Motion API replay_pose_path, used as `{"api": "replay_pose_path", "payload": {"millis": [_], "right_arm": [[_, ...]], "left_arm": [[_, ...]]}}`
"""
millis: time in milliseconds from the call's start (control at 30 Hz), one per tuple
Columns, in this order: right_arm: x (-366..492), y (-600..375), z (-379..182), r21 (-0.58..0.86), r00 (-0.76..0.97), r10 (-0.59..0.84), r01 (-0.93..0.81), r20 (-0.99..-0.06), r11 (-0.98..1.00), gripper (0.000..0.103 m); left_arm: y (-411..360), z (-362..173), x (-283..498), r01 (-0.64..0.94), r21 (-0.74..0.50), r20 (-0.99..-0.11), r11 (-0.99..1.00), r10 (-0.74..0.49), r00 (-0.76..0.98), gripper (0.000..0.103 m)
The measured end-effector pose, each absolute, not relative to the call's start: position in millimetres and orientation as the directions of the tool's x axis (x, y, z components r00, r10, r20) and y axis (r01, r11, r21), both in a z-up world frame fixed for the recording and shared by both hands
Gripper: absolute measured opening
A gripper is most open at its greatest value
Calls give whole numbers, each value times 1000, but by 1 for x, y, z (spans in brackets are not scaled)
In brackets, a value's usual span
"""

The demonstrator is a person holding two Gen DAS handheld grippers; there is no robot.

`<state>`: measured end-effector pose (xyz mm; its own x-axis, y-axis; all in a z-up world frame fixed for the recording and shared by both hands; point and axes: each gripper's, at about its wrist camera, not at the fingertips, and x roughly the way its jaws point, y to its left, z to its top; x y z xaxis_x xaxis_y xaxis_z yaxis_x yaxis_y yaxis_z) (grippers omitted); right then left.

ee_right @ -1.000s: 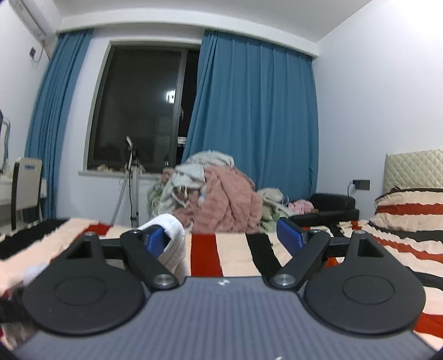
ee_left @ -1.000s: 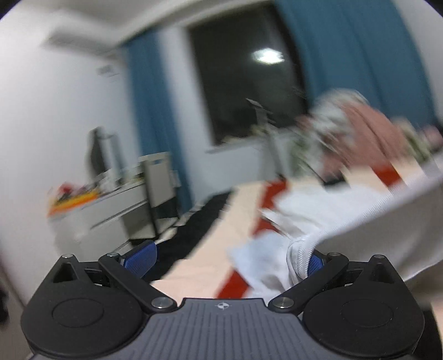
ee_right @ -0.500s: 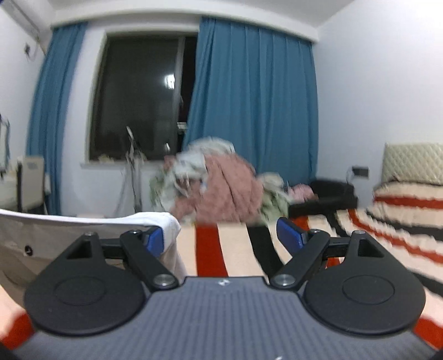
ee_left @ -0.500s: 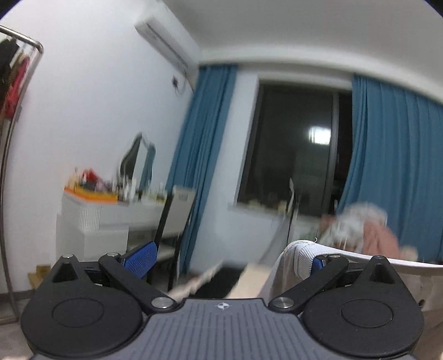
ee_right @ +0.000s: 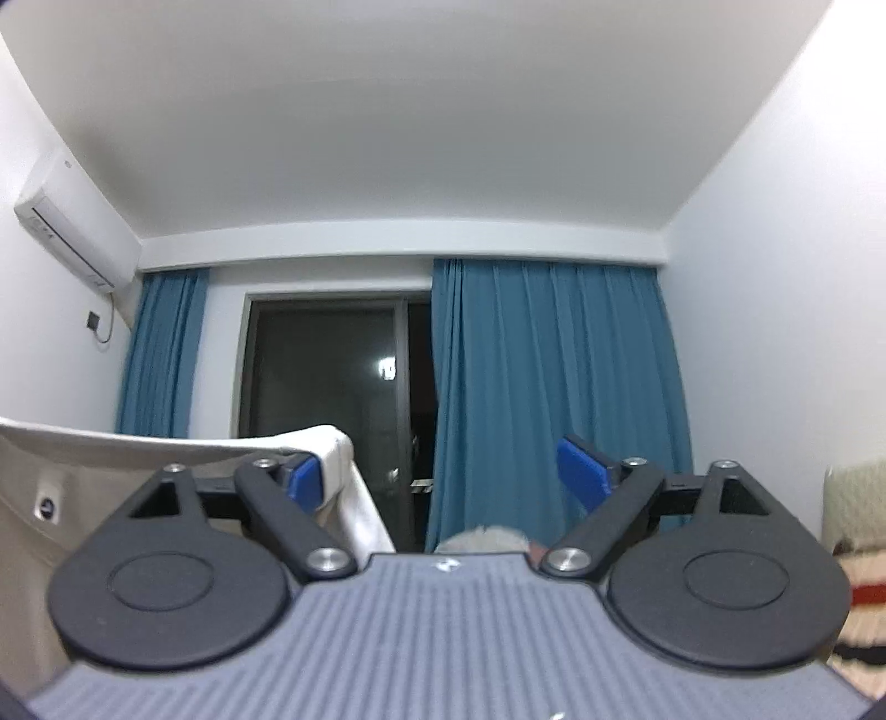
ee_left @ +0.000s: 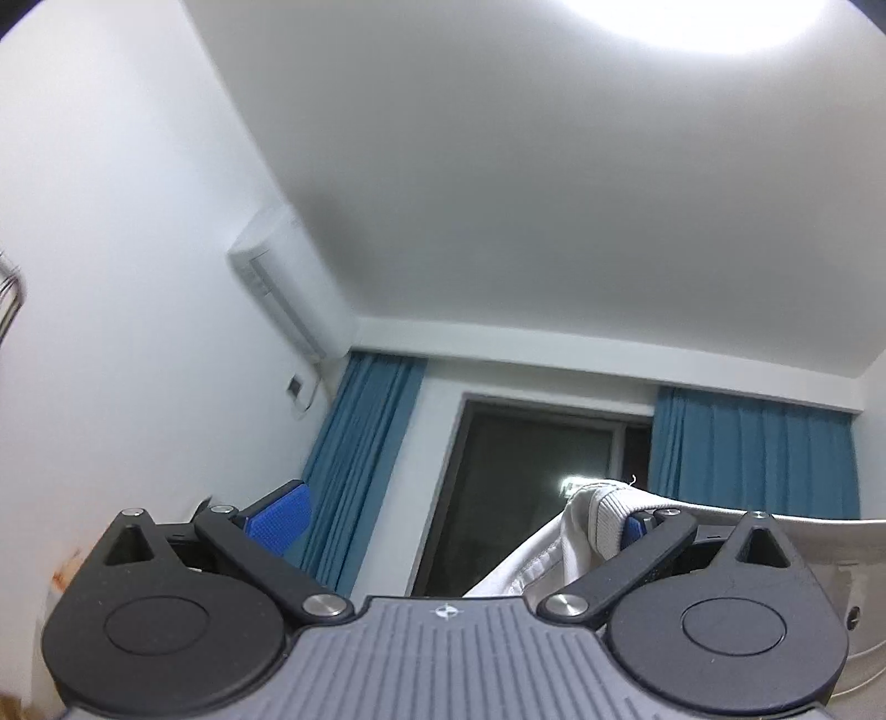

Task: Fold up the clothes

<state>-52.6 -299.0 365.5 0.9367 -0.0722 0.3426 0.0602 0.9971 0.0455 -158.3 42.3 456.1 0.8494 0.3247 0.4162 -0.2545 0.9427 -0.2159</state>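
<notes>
While both cameras are tilting toward the ceiling, I am seeing the left gripper [ee_left: 462,512] and right gripper [ee_right: 448,476] with jaws spread wide, the white garment [ee_left: 587,512] draping over one finger of each.

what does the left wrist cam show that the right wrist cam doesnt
Only the left wrist view: the glare of the ceiling light and a bit of metal rail at the left edge.

Only the right wrist view: the striped bedding, a headboard and the top of a clothes pile.

Both: the white garment, hooked over one fingertip of the left gripper and the right gripper, jaws spread wide; the air conditioner, blue curtains and dark window.
</notes>
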Motion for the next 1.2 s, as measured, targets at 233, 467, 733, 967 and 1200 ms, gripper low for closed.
{"api": "replay_pose_path", "payload": {"millis": [233, 467, 733, 967, 1200], "right_arm": [[46, -307, 347, 10, 969, -97, 98, 227, 995, 90], [177, -314, 284, -32, 990, -130, 132, 63, 991, 90], [384, -303, 144, -46, 983, -172, 169, -68, 984, 90], [531, -295, -3, -43, 946, -143, 136, -290, 990, 90], [609, -275, -117, -75, 710, 14, -93, -704, 993, 90]], "left_arm": [[15, 453, -48, -245, -143, 320, 959, 279, 905, 103], [14, 339, 142, -211, -172, 140, 962, 235, 962, 103], [28, 188, 388, -225, -170, -127, 959, 205, 970, 103], [43, 2, 546, -169, -156, -477, 973, 76, 876, 103], [33, -100, 604, 33, -44, -770, 998, -55, 636, 102]]}}
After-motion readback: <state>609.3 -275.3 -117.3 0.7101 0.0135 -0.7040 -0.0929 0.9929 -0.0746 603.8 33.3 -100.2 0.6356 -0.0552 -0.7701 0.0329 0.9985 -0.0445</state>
